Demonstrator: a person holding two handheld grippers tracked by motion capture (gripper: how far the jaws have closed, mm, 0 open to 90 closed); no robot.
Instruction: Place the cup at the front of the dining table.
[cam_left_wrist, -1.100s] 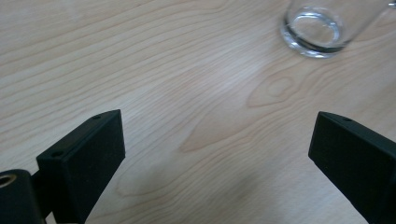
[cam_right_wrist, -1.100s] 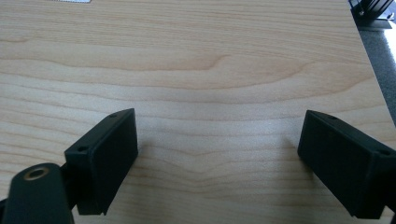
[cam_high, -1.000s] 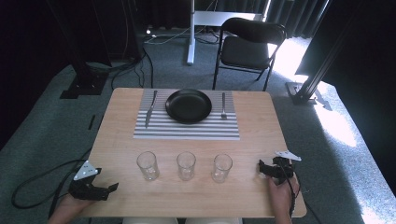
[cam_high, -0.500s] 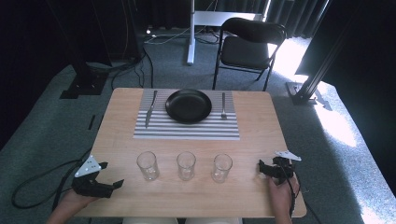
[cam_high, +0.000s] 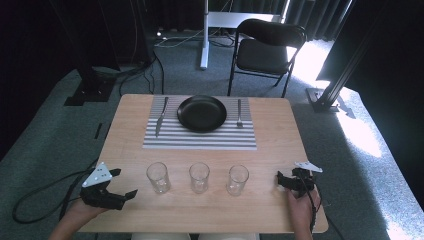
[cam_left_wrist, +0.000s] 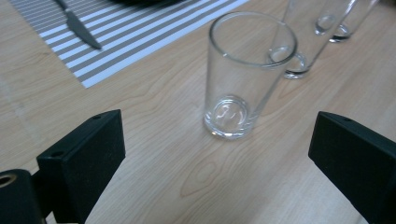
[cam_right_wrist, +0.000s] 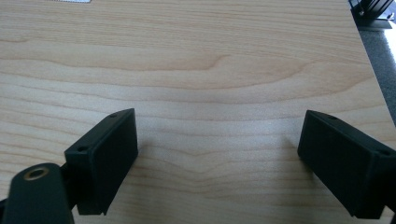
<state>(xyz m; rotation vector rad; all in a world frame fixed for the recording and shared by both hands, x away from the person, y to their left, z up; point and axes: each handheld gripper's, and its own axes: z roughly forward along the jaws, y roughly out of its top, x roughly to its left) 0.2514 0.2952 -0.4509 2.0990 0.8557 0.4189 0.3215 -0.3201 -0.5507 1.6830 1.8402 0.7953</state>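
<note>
Three empty clear glasses stand in a row near the table's front: left glass (cam_high: 157, 176), middle glass (cam_high: 199, 176), right glass (cam_high: 238, 179). My left gripper (cam_high: 123, 182) hovers open at the front left corner, pointing at the left glass and a little short of it. In the left gripper view that glass (cam_left_wrist: 243, 79) stands upright just beyond my open left gripper (cam_left_wrist: 217, 142), with nothing between the jaws. My right gripper (cam_high: 280, 181) rests low at the front right, to the right of the right glass. In its own view the right gripper (cam_right_wrist: 217, 140) is open over bare wood.
A black plate (cam_high: 202, 113) sits on a striped placemat (cam_high: 200, 140) at the table's far side, with a knife (cam_high: 161, 116) to its left and a fork (cam_high: 239, 113) to its right. A black folding chair (cam_high: 267, 47) stands behind the table.
My left gripper has risen off the table's front left corner and moved a little right, toward the left glass. The right gripper has stayed where it was.
</note>
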